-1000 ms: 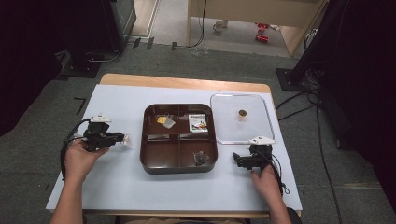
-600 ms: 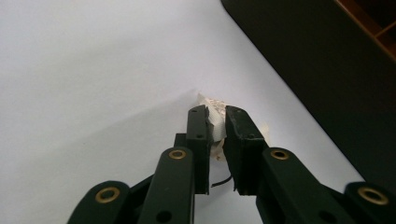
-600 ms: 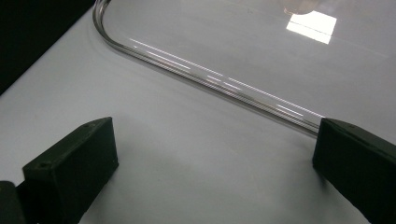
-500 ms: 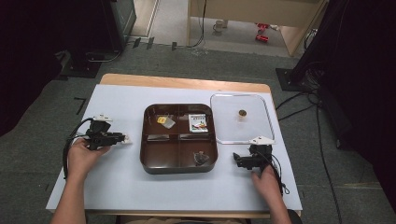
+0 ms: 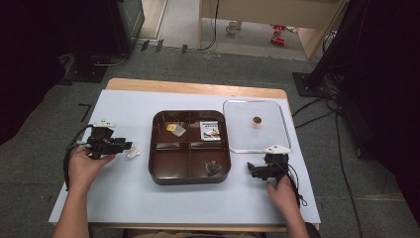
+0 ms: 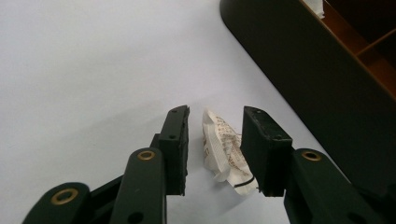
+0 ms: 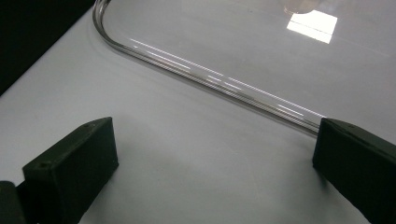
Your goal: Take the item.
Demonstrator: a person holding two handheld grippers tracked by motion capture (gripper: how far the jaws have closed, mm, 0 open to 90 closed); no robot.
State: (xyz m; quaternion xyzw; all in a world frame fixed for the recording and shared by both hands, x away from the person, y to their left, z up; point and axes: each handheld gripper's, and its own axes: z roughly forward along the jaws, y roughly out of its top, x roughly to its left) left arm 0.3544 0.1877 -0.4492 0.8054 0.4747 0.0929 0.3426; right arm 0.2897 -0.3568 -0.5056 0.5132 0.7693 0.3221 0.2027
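Change: over the last second the left gripper (image 5: 120,146) barely moved; it stayed low on the white table (image 5: 124,198), nose toward the small wrapped packet (image 5: 132,153).
Meaning: the approach looked finished, and the squeeze on the packet seemed the step in hand, not yet made.
Packet and claw: in the left gripper view the small wrapped packet (image 6: 226,150) lay between the jaws, against the right-hand one, with a gap to the other.
Left claw: partly open, holding nothing.
Tray: the brown tray (image 5: 190,175) sat just beyond the packet.
Right claw: the right gripper (image 5: 255,171) rested wide open beside the clear lid (image 5: 277,144), empty.
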